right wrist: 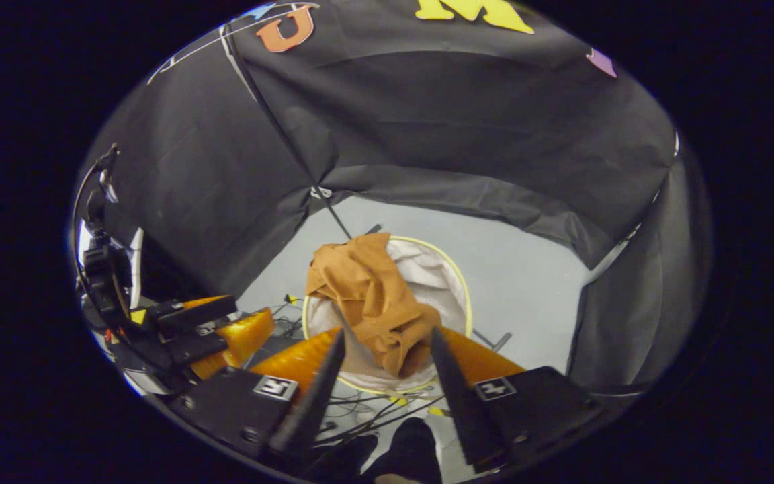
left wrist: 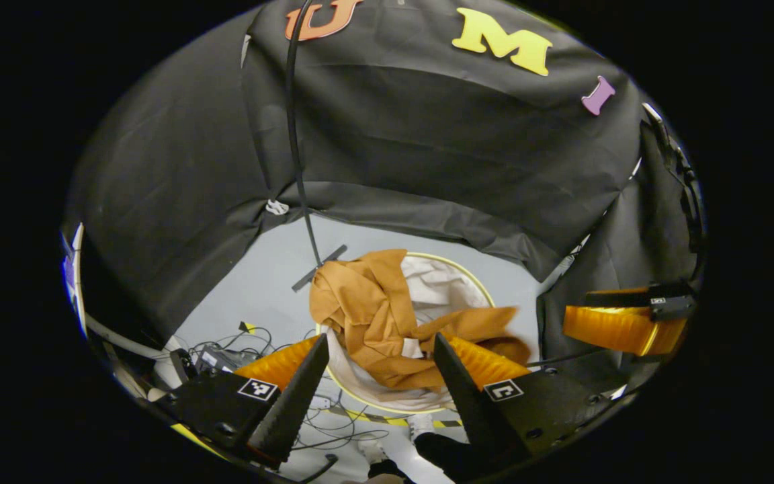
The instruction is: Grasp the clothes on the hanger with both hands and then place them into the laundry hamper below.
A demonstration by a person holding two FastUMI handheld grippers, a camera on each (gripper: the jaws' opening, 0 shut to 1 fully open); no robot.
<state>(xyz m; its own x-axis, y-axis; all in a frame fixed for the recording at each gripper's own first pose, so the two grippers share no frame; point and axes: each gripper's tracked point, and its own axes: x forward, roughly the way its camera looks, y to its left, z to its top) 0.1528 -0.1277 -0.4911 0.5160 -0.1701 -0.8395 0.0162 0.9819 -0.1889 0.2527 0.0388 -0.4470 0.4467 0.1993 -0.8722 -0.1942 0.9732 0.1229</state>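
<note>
Both claws empty. My left claw (left wrist: 377, 366) has its fingers spread wide, nothing between them; my right claw (right wrist: 387, 363) is likewise apart and holding nothing. In the left gripper view, the right claw sits off to the side, well apart from the cloth.

The rust-orange cloth garment (left wrist: 373, 316) is already bunched in the round white fabric laundry hamper with a yellow rim (left wrist: 457, 269), directly below and ahead of both claws. Part of it drapes over the far-left rim (right wrist: 343, 262); one flap near my left claw's right finger looks blurred, so it may be mid-fall, but I can't tell for sure.

Handling judgement: light, soft, no stiffness, so it'll collapse and fold wherever I pinch. It's not fragile and not slippery, and the serrated fingers should bite fine. If it needs tucking in, I'd take a thick fold of the heaped part on the rim, not a single thin edge, since a single layer could slide out.

Loose black cables (left wrist: 252, 336) lie on the grey floor (left wrist: 273, 269) just beside the hamper, so I'll keep my fingers clear.
</note>
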